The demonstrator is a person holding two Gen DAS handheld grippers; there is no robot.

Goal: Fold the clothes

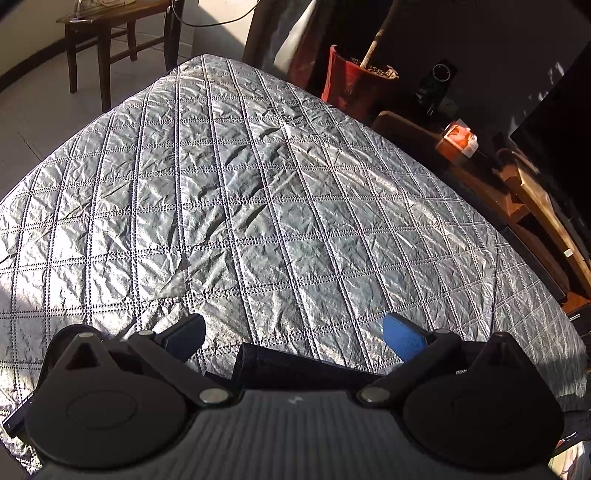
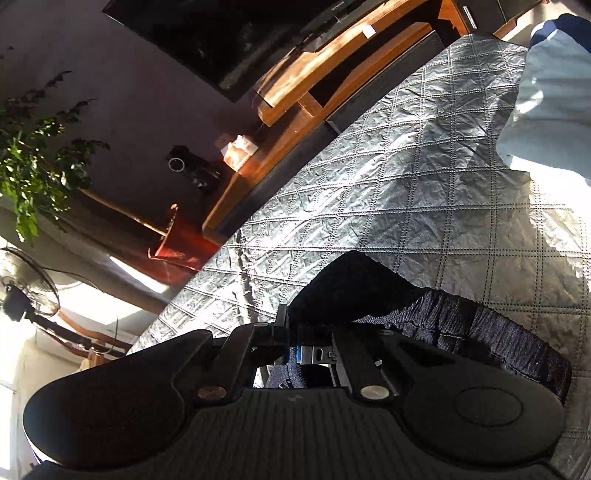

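- Right gripper [image 2: 295, 350]: jaws drawn together, clamped on the edge of a dark garment [image 2: 461, 325]; tilted view, camera rolled to one side.
- Left gripper [image 1: 295, 334]: jaws spread wide, blue pads [image 1: 404, 338] apart, nothing pinched; dark garment [image 1: 295, 365] lying low between the fingers, near the camera, no pad pressing on it.
- Garment: dark denim-like cloth with a gathered band, bunched on the near part of the quilt [image 1: 258, 184]; in the right view one rounded fold lifted just beyond the jaws, the band trailing off to the right.
- Quilt: grey, shiny, stitched in diamonds, creased, spread flat and filling most of both views, sunlit in patches.
- Pale blue cloth [image 2: 546, 103] at the far right in the right view, over the quilt's edge.
- Beyond the quilt on the right in the left view: red pot [image 1: 354, 85] with a stem, wooden bench [image 1: 532, 206], small orange box [image 1: 458, 136].
- Far left in the left view: dark wooden table [image 1: 99, 33] on a tiled floor.
- Right view, left side: leafy plant [image 2: 37, 166], fan [image 2: 29, 288].
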